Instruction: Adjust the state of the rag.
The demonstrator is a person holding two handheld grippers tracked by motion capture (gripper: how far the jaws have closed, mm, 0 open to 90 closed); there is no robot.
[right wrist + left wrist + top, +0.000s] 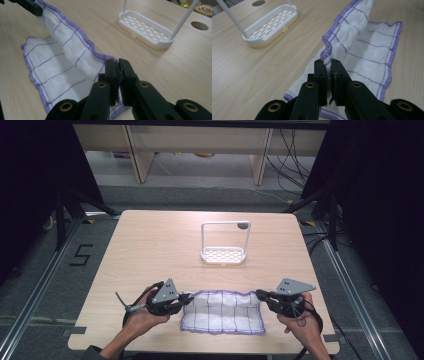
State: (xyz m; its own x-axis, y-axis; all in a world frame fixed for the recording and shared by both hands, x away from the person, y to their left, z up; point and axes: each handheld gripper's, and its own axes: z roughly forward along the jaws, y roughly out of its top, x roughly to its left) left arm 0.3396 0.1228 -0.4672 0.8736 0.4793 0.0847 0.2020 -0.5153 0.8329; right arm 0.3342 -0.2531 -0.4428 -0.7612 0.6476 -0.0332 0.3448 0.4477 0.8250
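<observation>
Cloth duty again, so here's how I've got it: the white dishcloth with the purple grid sits near the table's front edge, right in the middle, and I'm holding its far edge at both ends. My left gripper is pinched tight on the far left corner, you can see the purple hem squeezed between the jaws, and my right gripper is clamped the same way on the far right corner. Grabbing both corners of one edge keeps the cloth stretched between my hands instead of bunching up, and that edge is lifted a bit while the rest lies flat on the wood. My guess is it's headed for the white rack standing toward the back of the table, past the middle, since that tall frame looks made for draping something over. It's well apart from the cloth right now.
</observation>
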